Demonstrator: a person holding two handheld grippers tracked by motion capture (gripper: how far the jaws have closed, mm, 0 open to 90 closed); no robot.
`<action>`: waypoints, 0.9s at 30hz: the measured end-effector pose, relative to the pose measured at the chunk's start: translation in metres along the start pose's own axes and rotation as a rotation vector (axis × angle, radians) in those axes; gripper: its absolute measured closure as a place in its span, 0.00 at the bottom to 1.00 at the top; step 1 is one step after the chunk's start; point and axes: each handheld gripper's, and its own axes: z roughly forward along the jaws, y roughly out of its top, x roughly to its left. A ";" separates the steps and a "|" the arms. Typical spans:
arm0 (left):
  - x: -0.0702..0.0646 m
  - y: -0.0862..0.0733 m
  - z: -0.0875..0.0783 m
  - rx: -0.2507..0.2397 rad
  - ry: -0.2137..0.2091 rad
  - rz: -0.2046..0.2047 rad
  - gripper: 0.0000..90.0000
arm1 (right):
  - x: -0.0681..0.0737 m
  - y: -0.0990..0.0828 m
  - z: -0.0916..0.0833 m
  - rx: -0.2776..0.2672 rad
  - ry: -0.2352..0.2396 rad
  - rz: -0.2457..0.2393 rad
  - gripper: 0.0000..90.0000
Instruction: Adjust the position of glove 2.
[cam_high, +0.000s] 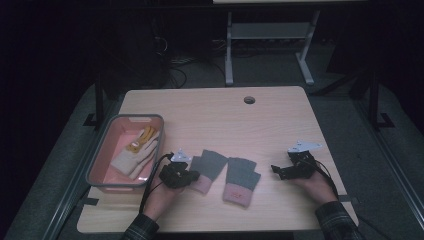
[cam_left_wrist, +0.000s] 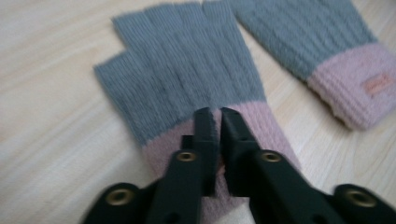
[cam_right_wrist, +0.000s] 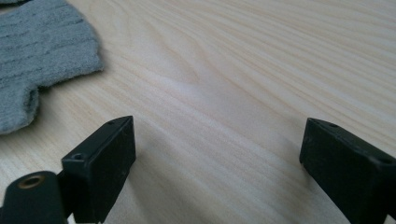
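Observation:
Two grey knitted gloves with pink cuffs lie flat side by side at the table's front. My left gripper (cam_high: 192, 175) (cam_left_wrist: 218, 116) hovers low over the pink cuff of the left glove (cam_high: 210, 167) (cam_left_wrist: 187, 70). Its jaws stand a narrow slit apart, pink knit shows through the gap, and the glove lies smooth. The other glove (cam_high: 241, 177) (cam_left_wrist: 317, 37) rests just beside it. To its right, my right gripper (cam_high: 274, 169) (cam_right_wrist: 217, 140) sits low over bare wood, jaws wide apart and holding nothing. That glove's grey fingers (cam_right_wrist: 42, 60) show at the upper left of the right gripper view.
A grey-rimmed pink bin (cam_high: 102, 152) stands at the table's left edge, holding a white glove (cam_high: 132, 157) with yellow fingers. A round cable hole (cam_high: 249, 100) sits near the far edge. A white desk frame (cam_high: 270, 35) stands beyond the table.

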 end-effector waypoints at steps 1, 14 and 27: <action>0.001 0.002 -0.001 -0.013 0.007 -0.008 0.88 | 0.000 0.000 0.000 0.000 0.000 0.000 0.11; 0.012 0.006 0.013 -0.016 0.103 -0.078 0.51 | 0.000 0.000 0.000 0.000 0.000 -0.001 0.11; 0.013 0.000 0.021 -0.015 0.111 -0.125 0.57 | 0.005 0.003 -0.003 0.035 0.013 -0.029 0.17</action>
